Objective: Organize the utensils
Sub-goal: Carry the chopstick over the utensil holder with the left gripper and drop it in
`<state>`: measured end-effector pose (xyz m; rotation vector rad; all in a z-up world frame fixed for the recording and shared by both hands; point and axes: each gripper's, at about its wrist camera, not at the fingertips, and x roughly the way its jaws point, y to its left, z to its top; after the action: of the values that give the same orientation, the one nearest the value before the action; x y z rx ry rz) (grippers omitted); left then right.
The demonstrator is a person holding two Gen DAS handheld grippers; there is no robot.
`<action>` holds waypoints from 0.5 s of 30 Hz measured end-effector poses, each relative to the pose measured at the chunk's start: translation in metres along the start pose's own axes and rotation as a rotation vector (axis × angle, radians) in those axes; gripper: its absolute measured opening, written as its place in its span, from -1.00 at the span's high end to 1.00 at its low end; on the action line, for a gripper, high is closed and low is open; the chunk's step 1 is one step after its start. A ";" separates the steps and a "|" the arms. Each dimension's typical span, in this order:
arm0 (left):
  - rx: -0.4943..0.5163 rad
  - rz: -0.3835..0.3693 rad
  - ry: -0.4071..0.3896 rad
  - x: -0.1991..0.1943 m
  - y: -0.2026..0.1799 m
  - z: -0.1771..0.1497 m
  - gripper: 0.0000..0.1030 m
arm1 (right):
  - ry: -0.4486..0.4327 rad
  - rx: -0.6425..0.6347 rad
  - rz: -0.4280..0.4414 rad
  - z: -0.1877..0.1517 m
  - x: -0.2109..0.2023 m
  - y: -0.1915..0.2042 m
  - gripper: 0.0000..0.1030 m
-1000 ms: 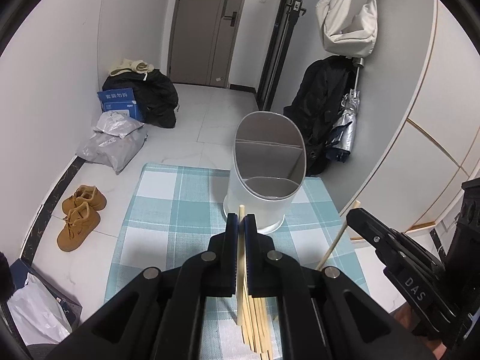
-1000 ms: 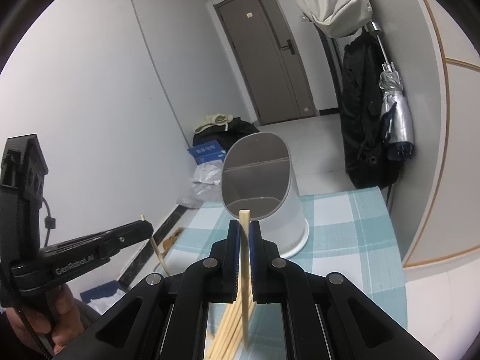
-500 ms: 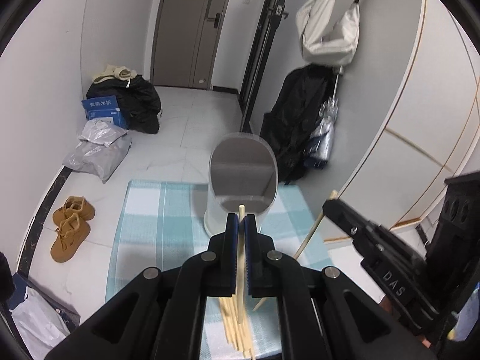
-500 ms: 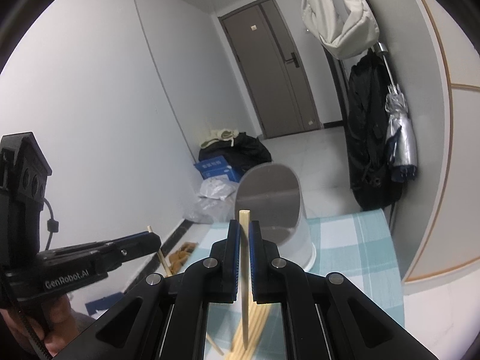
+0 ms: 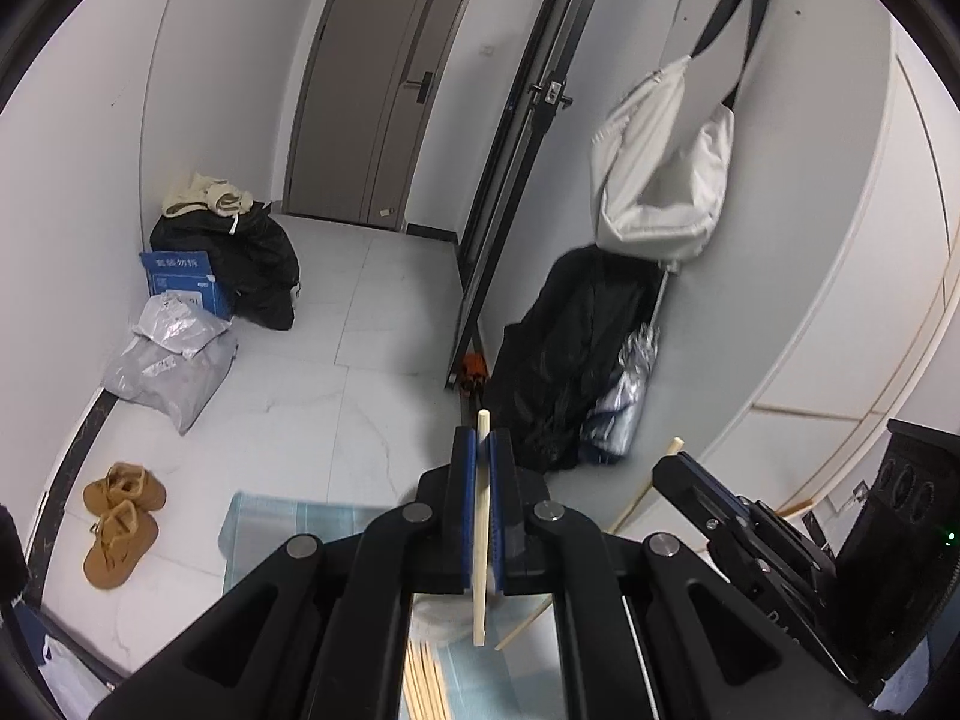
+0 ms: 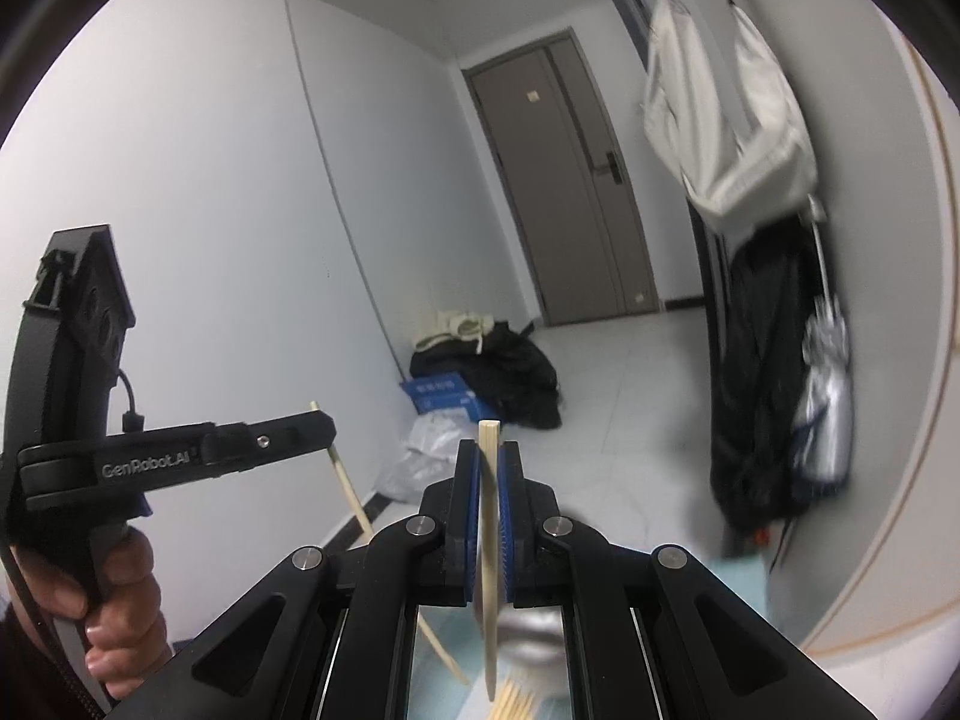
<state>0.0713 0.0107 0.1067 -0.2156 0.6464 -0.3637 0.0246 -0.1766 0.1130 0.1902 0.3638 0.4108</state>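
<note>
We are lifting one chopstick in each gripper. The left gripper (image 5: pixel 480 450) is pinching a chopstick (image 5: pixel 482 531) upright between its fingers; the right gripper (image 6: pixel 490 459) is pinching another chopstick (image 6: pixel 491 552). Loose chopsticks (image 5: pixel 427 684) are lying on the surface below. Next we are judging each needs lowering into the holder, now nearly hidden.
</note>
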 end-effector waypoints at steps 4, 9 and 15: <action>-0.020 -0.001 -0.001 0.018 0.005 0.020 0.99 | -0.018 -0.028 -0.015 0.025 0.023 -0.008 0.90; -0.018 0.007 -0.008 0.038 0.010 0.035 0.99 | -0.038 -0.050 -0.025 0.040 0.055 -0.020 0.90; 0.012 0.015 -0.011 0.061 0.017 0.041 0.99 | -0.032 -0.097 -0.031 0.036 0.088 -0.025 0.90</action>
<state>0.1462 0.0051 0.1002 -0.2012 0.6342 -0.3518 0.1227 -0.1658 0.1128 0.0961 0.3145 0.3931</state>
